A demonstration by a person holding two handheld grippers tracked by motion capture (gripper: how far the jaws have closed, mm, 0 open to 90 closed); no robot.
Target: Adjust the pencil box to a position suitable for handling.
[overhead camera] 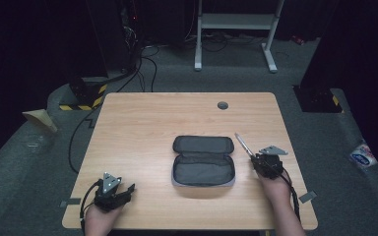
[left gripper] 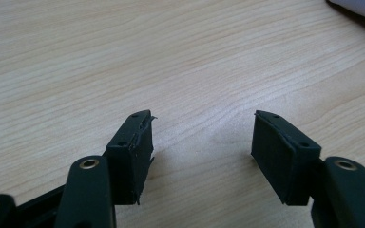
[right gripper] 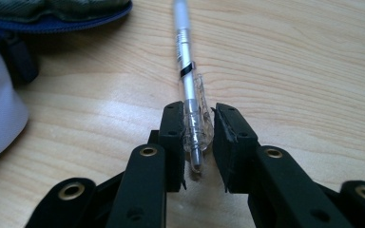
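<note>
A pen [right gripper: 190,90] is pinched at its clear clip end between the pads of the right tongs [right gripper: 197,137], with the jaws drawn close on either side of the barrel. In the high view the right tongs [overhead camera: 256,160] are seen near the right edge of the tabletop [overhead camera: 142,123], roughly midway along it, and the pen [overhead camera: 242,143] is seen slanting away from them toward the far edge, its far end pointing up and to the left. Whether the pen rests on the wood or is lifted just off it cannot be told.

An open pouch [overhead camera: 203,161] is laid at the middle of the tabletop, just to the left of the pen, with its lid folded back toward the far edge. A corner of the pouch [right gripper: 0,109] is caught in the right gripper view, apart from the pen.

The left tongs [overhead camera: 127,189] are held near the near left corner of the tabletop, well apart from the pouch. Their jaws are spread, and only bare wood is seen between the left tongs [left gripper: 202,137].
</note>
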